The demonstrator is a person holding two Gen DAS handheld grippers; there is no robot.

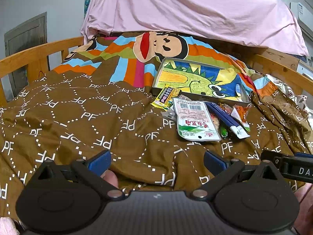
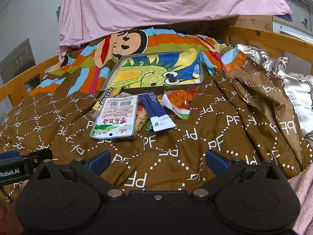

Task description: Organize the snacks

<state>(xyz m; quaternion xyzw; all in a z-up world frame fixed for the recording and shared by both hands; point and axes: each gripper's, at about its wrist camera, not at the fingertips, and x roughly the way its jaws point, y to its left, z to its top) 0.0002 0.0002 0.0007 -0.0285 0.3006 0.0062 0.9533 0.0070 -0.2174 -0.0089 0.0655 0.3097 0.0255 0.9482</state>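
A small heap of snack packets lies on a brown "PF"-patterned quilt [image 2: 176, 152], pressed against the near wall of a shallow grey box [image 2: 156, 89] whose floor shows a crayon dinosaur drawing. The white pouch [image 2: 115, 117] with a green band and barcode lies on top at the left, over a rice-cracker pack [image 2: 141, 120]. Just right of it is the navy stick packet [image 2: 156, 111] with a white end, then the clear bag of orange snacks [image 2: 182, 102]. A yellow bar wrapper [image 2: 108, 96] leans on the box's left corner, and a green candy [image 2: 149, 127] peeks from beneath the navy packet.

The left gripper [image 1: 157, 161] and right gripper [image 2: 157, 159] hover side by side low over the quilt, both aimed at the heap, blue pads spread wide and gripping nothing. Bare quilt lies between them and the snacks. Wooden bed rails [image 2: 273, 37] border both sides; a pink sheet [image 2: 156, 5] hangs behind the box.
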